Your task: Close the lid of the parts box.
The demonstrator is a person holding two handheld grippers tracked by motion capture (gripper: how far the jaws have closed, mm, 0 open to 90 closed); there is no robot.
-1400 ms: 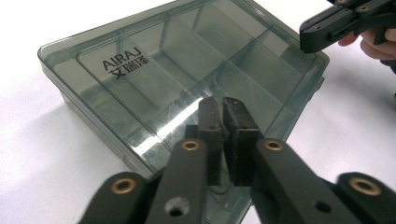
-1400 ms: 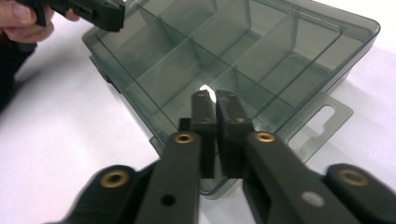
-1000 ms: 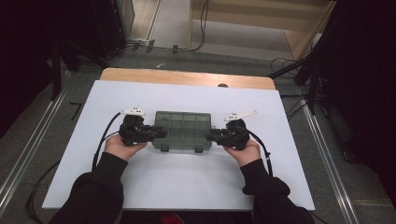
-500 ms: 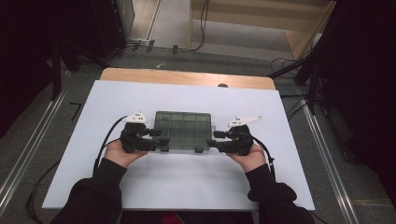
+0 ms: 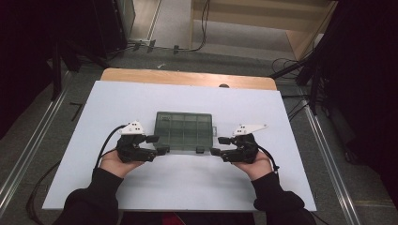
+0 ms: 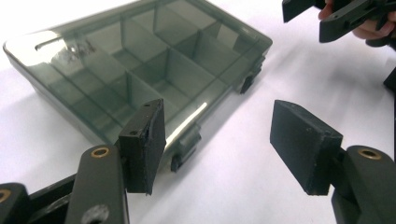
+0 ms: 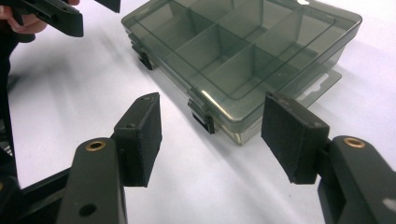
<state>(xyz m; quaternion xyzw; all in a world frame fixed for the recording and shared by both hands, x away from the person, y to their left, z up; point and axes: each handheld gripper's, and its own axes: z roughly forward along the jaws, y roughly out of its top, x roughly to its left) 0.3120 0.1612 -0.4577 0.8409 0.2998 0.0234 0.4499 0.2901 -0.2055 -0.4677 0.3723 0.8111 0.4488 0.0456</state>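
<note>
A smoky transparent compartment box [image 5: 184,131] lies shut on the white table top [image 5: 197,187], with two dark latches [image 6: 184,149] on its near edge. My left gripper [image 5: 158,145] sits just off the box's near left corner, my right gripper [image 5: 217,146] just off the near right corner. Both point inward at the box. The jaws of both have just been opening and stand wide apart. In the left gripper view the pads [image 6: 144,140] press on nothing. In the right gripper view the box's corner and a latch [image 7: 203,116] show beyond the gap, untouched.
The white top rests on a wooden table whose far edge [image 5: 187,77] shows. Metal rails [image 5: 324,140] run along both sides, and cables lie on the floor behind. A shelf unit [image 5: 263,18] stands at the back.
Both grippers have drawn back from the box's sides, outward and slightly toward the person, and their jaws have spread. The box has stayed where it was.
</note>
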